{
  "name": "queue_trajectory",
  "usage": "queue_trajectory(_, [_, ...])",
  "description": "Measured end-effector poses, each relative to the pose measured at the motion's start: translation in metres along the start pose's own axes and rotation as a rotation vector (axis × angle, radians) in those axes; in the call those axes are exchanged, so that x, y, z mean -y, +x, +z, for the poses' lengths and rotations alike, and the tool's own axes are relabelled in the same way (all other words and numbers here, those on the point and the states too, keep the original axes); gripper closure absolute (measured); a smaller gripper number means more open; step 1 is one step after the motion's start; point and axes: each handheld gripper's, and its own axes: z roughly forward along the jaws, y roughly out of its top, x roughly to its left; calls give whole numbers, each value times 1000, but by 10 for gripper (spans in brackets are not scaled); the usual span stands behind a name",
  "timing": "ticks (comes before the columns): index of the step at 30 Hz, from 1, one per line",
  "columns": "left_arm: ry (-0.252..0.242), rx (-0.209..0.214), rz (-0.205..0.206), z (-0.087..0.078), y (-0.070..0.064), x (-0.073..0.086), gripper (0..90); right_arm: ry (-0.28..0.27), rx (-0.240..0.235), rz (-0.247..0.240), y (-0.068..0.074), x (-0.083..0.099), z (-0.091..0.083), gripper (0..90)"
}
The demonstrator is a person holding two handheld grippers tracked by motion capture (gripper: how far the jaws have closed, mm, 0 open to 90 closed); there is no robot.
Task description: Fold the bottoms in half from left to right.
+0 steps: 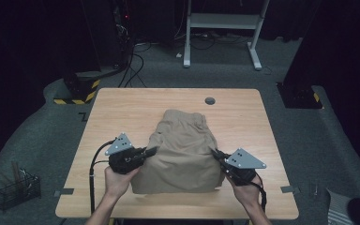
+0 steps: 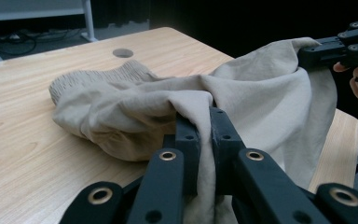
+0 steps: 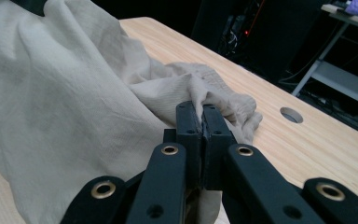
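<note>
- Since both sets of fingers are pinching cloth, the grip should stay firm: the left gripper [image 2: 204, 135] has a fold of the beige shorts [image 1: 183, 152] clamped between its fingers [image 2: 187, 140], and the right gripper [image 3: 202, 135] has its fingers [image 3: 213, 140] pressed together on another bunched edge.
- Because each holds a side edge of the shorts, the two hands should move at one pace, so the cloth between them stays even and neither pinch slips.
- While the near part is lifted and drapes between the grippers, the ribbed waistband [image 2: 98, 77] lies on the surface [image 1: 122, 103] at the far end; it is best left there as an anchor, I judge.
- If a fold toward the waistband is meant, carry the held edges low and forward, keeping the shorts centred, short of the round hole [image 1: 210, 101].
</note>
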Motion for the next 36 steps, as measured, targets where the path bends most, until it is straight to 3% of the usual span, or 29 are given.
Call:
queue_trajectory(7, [-16, 27, 35, -19, -18, -6, 844, -32, -6, -32, 11, -8, -20, 882])
queue_trajectory(11, [-57, 94, 22, -41, -35, -18, 844, -78, -18, -56, 21, -18, -44, 882])
queue_trajectory(13, [-67, 106, 27, -49, -41, -28, 844, -109, -18, -73, 24, -26, -56, 882])
queue_trajectory(16, [-64, 119, -3, -43, -31, -42, 844, -128, -28, -61, 19, -38, -57, 882])
queue_trajectory(18, [-53, 136, -68, -28, -15, -46, 844, -118, -35, -28, 7, -42, -46, 882])
queue_trajectory(22, [-13, 116, -113, -2, 6, -44, 844, -70, -58, 40, -15, -38, -17, 882])
queue_trajectory(24, [4, 101, -129, 7, 14, -40, 844, -50, -53, 49, -20, -35, -9, 883])
queue_trajectory(29, [10, 62, -133, 15, 29, -34, 844, -26, -42, 80, -30, -25, 3, 882])
queue_trajectory(36, [5, 47, -125, 21, 33, -34, 844, -15, -22, 76, -35, -23, 11, 883])
